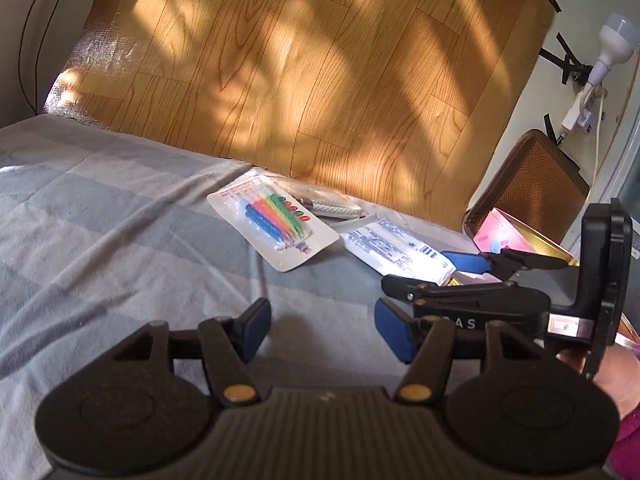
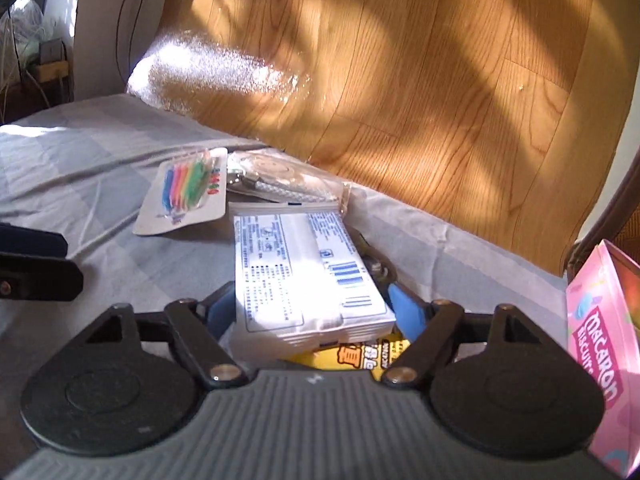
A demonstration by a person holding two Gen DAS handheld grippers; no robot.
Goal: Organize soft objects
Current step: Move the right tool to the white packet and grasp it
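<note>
White soft packet [image 2: 308, 276] sits between the wide right tool [image 2: 316, 312], not pinched yet. Next, squeeze it. Left tool [image 1: 320, 328] beside the packet hangs half-open, empty.

This is a home, most likely a bedroom. A bed [image 1: 100, 208] covered with a grey checked sheet [image 2: 100, 148] fills the near part of both views. On the far side a sheet of wood-grain flooring [image 1: 320, 60] leans against a pale wall, lit by patchy sunlight. At the far right a bare bulb in a plug-in socket [image 1: 612, 44] hangs on the wall above a brown woven cushion [image 1: 536, 184]. A pink macaron biscuit box [image 2: 604, 340] and small shop packets [image 2: 304, 264] lie on the bed.
</note>
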